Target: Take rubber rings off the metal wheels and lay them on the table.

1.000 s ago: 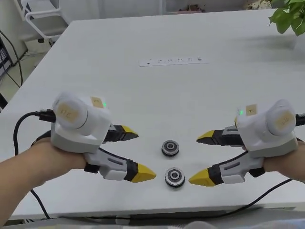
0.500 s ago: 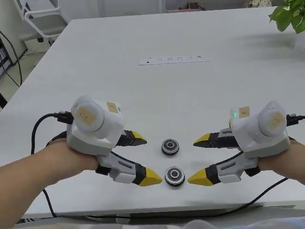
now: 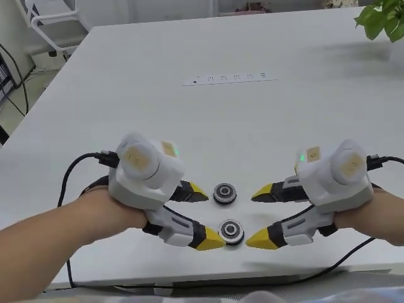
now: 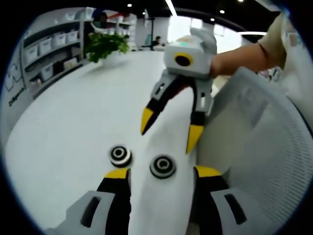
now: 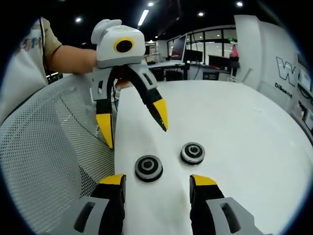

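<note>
1. Currently, two metal wheels are lying flat on the white surface (image 3: 126, 95), close to its front edge and apart from each other.
2. A dark rubber ring (image 3: 231, 225) is sitting around the near wheel (image 3: 231, 231); the far wheel (image 3: 224, 193) is carrying one too.
3. The left tongs (image 3: 213, 218) are standing with their jaws spread wide, gripping nothing, with a person's hand holding them.
4. The right tongs (image 3: 252, 218) are likewise standing with jaws spread wide and nothing between the pads.
5. Both tongs are pointing inward at each other, with the two wheels lying between them.
6. The lower yellow tip of each is sitting just beside the near wheel; whether either is touching it cannot be told.
7. In each gripper view, the near wheel is lying between that gripper's own jaws, just ahead of the tips.
8. A white power strip (image 3: 228, 79) is lying farther back on the surface, well apart from the wheels.
9. A black cable (image 3: 76, 173) is trailing from the left tongs.
</note>
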